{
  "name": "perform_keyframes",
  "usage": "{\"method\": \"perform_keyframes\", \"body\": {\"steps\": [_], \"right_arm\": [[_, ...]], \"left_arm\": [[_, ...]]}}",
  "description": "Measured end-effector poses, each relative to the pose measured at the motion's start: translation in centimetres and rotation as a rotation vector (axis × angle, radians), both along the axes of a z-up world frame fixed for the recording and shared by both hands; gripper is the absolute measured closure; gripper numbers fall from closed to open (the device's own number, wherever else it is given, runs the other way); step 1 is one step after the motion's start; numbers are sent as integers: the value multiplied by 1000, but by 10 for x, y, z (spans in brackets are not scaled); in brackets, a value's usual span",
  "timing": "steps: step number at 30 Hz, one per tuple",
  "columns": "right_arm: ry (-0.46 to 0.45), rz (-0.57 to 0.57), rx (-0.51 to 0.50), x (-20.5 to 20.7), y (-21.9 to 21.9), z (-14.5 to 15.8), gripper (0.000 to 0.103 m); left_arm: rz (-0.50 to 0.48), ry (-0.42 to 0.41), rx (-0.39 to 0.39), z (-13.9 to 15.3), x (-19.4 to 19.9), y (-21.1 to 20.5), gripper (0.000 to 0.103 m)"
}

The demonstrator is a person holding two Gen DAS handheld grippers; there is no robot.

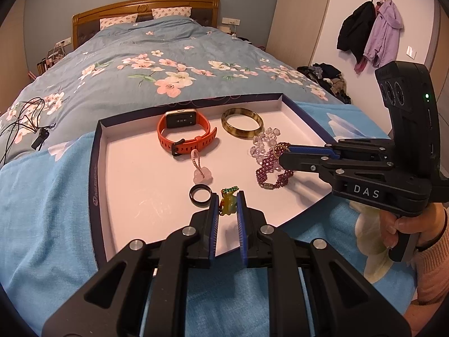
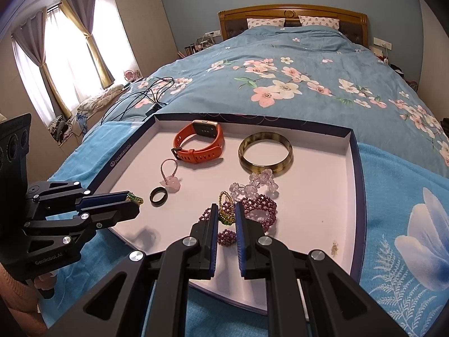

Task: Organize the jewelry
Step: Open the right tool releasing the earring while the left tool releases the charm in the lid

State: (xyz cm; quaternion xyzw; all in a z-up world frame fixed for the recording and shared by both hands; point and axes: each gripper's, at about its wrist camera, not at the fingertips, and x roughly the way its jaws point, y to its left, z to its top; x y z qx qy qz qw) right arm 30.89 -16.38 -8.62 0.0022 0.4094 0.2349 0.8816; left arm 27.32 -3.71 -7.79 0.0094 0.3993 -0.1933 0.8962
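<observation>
Left tongs (image 1: 228, 206) clamp a jade charm (image 1: 228, 204); right tongs (image 2: 226, 214) clamp a beaded loop (image 2: 226, 207) over the tray (image 2: 354, 151).

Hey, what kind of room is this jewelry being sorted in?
A bedroom, most likely in a home. A bed with a wooden headboard and a flowered quilt fills the view, coats hang on wall hooks, and curtains frame a window.

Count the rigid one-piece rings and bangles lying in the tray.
2. The small black ring lies near the front, beside the left claw. The brown bangle lies at the back, right of the orange watch. None seems hidden.
</observation>
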Motion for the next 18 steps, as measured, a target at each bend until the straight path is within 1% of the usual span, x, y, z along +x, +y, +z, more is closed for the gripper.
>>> {"method": "perform_keyframes", "body": {"steps": [18], "right_arm": [[13, -6, -10, 5, 0, -7, 93]], "left_arm": [[1, 12, 9, -5, 4, -2, 90]]}}
